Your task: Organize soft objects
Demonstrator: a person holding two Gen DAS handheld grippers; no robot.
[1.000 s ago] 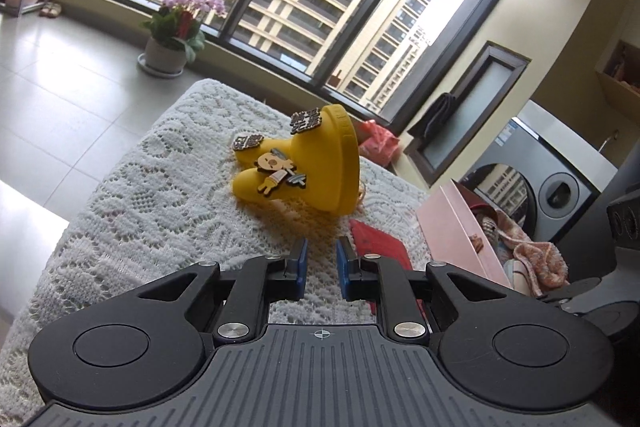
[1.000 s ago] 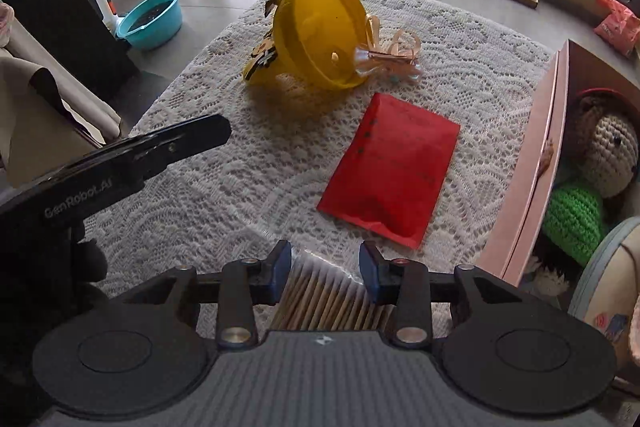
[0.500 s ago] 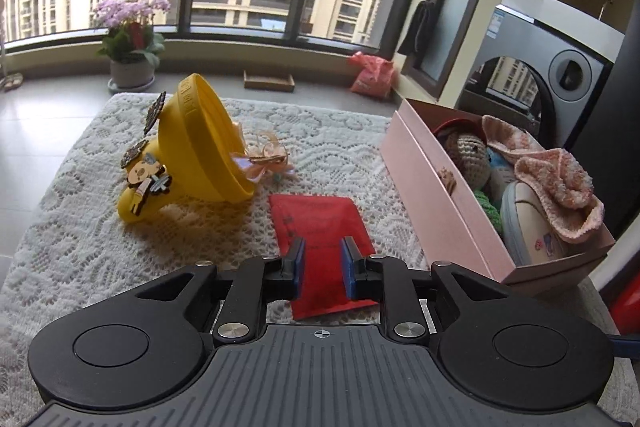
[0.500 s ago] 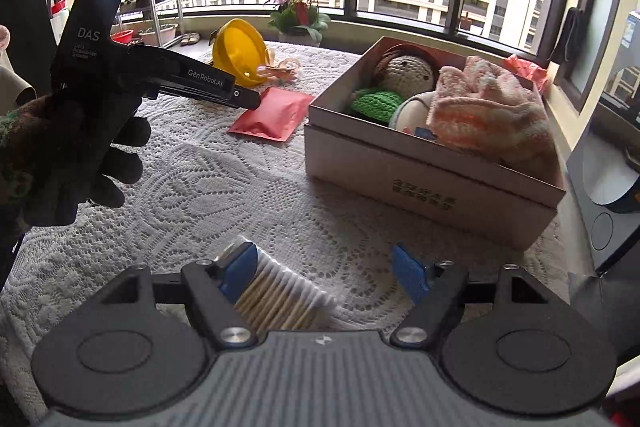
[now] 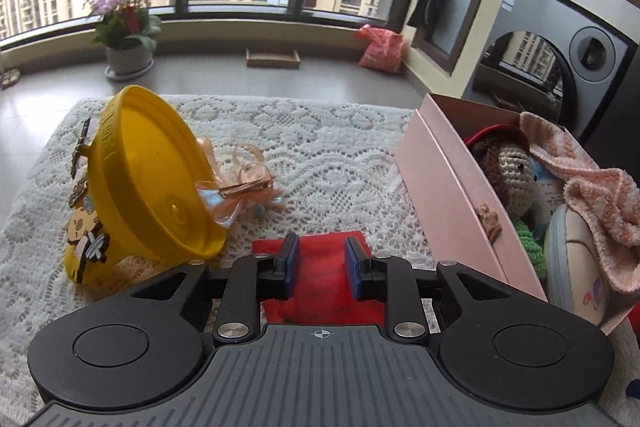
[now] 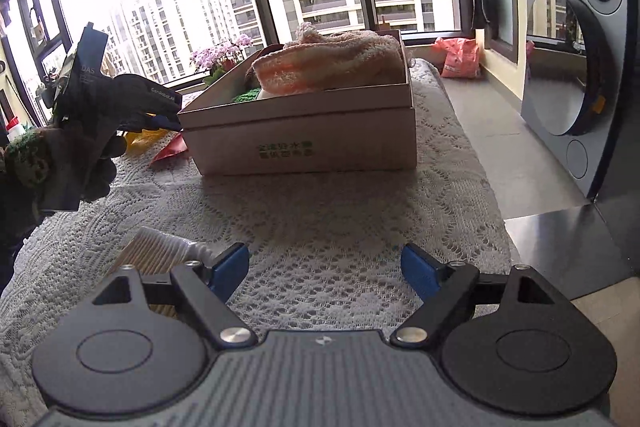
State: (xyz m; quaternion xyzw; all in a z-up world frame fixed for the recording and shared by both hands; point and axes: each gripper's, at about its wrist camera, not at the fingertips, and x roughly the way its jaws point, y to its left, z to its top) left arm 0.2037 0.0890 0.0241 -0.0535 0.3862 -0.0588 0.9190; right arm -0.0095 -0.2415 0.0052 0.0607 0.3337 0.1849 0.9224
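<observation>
— Where's the left gripper [image 5: 319, 264]?
— I have it parted slightly over the red pouch [image 5: 320, 279], beside the pink box [image 5: 448, 187].
— The right gripper [image 6: 325, 269]?
— Spread wide, empty, above the lace cloth [image 6: 320, 211] near its front edge.

Red pouch [image 5: 320, 279], yellow funnel [image 5: 152, 179], pink box [image 5: 452, 195], white lace cloth [image 5: 340, 155]

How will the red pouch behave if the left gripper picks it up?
The red pouch lies flat and thin on the lace cloth, so it is probably light and may droop. Its smooth face might slip between the left gripper's jaws.
</observation>
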